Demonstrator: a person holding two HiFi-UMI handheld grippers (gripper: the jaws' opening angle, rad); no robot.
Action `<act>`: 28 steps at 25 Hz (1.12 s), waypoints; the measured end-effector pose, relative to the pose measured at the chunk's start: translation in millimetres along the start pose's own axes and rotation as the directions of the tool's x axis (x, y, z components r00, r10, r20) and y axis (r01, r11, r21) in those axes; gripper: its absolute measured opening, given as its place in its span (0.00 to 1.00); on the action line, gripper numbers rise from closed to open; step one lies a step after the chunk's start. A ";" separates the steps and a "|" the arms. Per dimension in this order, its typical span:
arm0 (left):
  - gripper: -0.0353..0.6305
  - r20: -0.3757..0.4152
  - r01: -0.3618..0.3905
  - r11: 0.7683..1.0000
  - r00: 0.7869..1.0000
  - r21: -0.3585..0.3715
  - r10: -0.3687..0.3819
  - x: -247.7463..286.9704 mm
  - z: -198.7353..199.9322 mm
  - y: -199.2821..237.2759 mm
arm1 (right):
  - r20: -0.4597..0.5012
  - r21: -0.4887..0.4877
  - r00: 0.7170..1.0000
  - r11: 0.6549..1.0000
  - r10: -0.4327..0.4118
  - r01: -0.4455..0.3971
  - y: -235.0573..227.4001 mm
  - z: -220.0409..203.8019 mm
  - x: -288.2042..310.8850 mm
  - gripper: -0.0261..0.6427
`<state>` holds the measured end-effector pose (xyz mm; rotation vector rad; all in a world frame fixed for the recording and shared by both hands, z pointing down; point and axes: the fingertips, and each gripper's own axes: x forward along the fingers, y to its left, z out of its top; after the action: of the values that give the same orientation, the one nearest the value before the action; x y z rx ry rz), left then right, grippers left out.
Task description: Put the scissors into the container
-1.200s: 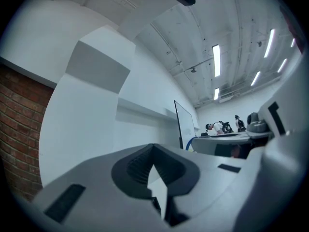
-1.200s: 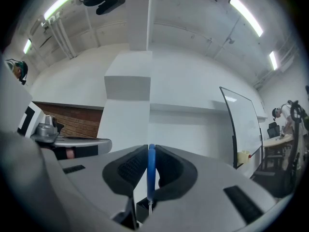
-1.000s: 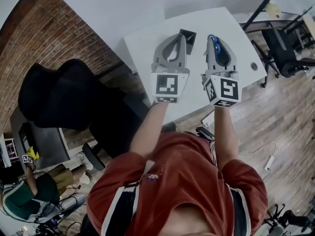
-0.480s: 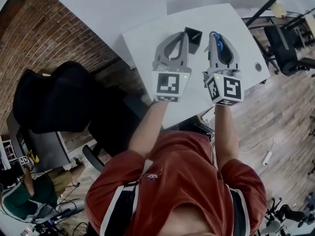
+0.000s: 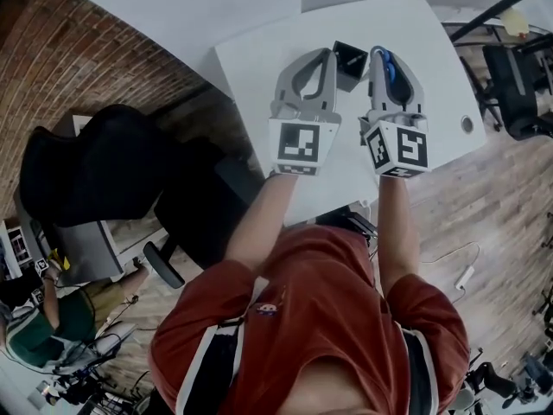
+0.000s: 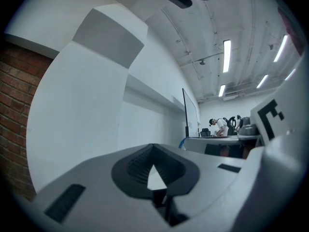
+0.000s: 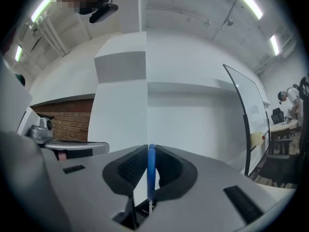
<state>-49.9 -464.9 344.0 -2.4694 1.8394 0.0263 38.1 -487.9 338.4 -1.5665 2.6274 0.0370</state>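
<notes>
In the head view both grippers are held side by side above the white table (image 5: 259, 67). My right gripper (image 5: 381, 53) is shut on the blue-handled scissors (image 5: 389, 66); in the right gripper view the blue handle (image 7: 151, 170) stands edge-on between the dark pads. The left gripper (image 5: 326, 54) is shut with nothing in it, its tips meeting in the left gripper view (image 6: 153, 147). A small black container (image 5: 350, 59) stands on the table just beyond and between the two grippers' tips, partly hidden by the left one.
A black office chair (image 5: 95, 171) stands left of the table beside a brick wall (image 5: 104, 50). The table has a round cable hole (image 5: 467, 124) near its right edge. More chairs (image 5: 518, 85) are at the far right. A person (image 6: 220, 125) works far off.
Both grippers have shifted slightly forward over the table, the scissors still held in the right one. The black container now shows more between their tips.
</notes>
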 end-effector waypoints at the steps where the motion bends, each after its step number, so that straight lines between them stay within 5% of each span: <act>1: 0.07 -0.008 -0.002 1.000 1.000 0.001 0.002 4.7 -3.3 0.1 | -0.006 0.008 1.000 1.000 0.004 -0.004 -2.9 -4.5 4.7 0.12; 28: 0.07 -0.165 -0.053 0.998 0.985 -0.021 0.049 72.0 -88.9 10.6 | -0.178 0.100 0.982 0.994 0.059 -0.042 -36.9 -124.0 53.6 0.12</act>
<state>-41.5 -542.1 428.6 -2.5095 1.9771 -0.1570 38.0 -560.3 458.2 -1.5397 2.7578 -0.2363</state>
